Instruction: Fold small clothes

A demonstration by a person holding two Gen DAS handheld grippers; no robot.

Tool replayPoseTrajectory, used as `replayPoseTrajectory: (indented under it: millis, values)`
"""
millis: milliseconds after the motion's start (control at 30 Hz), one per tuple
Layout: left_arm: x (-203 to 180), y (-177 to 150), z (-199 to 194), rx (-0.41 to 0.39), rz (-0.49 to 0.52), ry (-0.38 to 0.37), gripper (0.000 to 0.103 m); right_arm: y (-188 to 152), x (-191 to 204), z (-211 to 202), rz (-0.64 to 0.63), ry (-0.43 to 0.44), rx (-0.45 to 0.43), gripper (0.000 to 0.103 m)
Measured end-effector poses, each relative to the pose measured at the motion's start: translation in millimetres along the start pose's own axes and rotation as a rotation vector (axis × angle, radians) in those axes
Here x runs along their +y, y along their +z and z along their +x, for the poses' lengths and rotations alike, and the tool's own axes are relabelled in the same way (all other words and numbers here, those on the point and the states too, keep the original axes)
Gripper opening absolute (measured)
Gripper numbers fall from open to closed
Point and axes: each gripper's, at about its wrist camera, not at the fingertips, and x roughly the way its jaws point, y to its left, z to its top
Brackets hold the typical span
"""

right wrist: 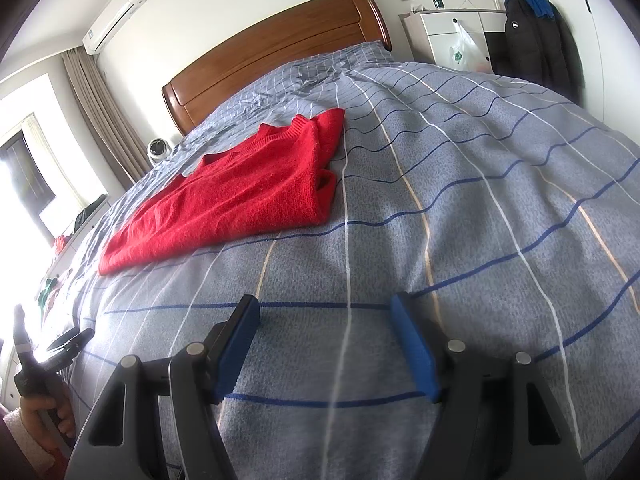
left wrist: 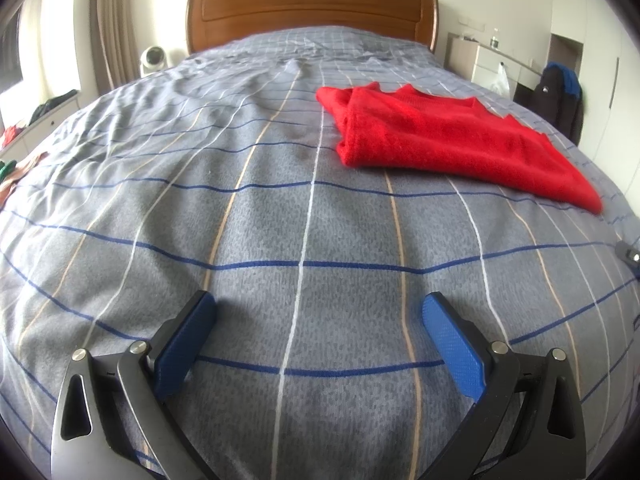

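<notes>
Red sweater (left wrist: 440, 140), knitted and fuzzy, lying partly folded on the bed (left wrist: 280, 240), toward its right half and well short of the headboard (left wrist: 312, 12). One side is doubled over, leaving a thick rolled edge facing the middle of the bed; the hem end tapers to a flat corner nearer the foot. The fabric looks soft, light and limp: it should drape and sag when lifted, and the fuzzy knit is likely to cling to the checked cover rather than slide. A sound hold would be a pinch through both layers at the hem corner or at the doubled edge, not on the flat middle. Left hand-held gripper (left wrist: 318, 334) and right hand-held gripper (right wrist: 324, 340) hover over bare cover near the foot, jaws spread wide, grasping nothing, both well apart from the sweater.
</notes>
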Motion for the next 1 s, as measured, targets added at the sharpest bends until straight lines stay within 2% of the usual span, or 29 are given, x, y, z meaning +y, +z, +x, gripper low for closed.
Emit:
replayPoseTrajectory:
  millis: [300,533,700,867,1000]
  values:
    - [1,-2,-7,0.003,0.010,0.001,0.102,0,0,0,-0.002,-0.003,0.000,0.068]
    - [16,-1,-25,-0.011,-0.048,0.028,0.102,0,0,0,-0.003,-0.004,0.000,0.068]
    - [36,-2,-13,0.002,-0.119,0.036,0.102,0,-1,0,-0.005,-0.006,-0.001,0.068]
    - [31,-3,-9,-0.002,-0.089,0.057,0.103,0,-1,0,-0.001,-0.004,0.002,0.068]
    - [30,-6,-6,-0.006,-0.071,0.056,0.103,20,7,-3,0.034,-0.049,0.097,0.068]
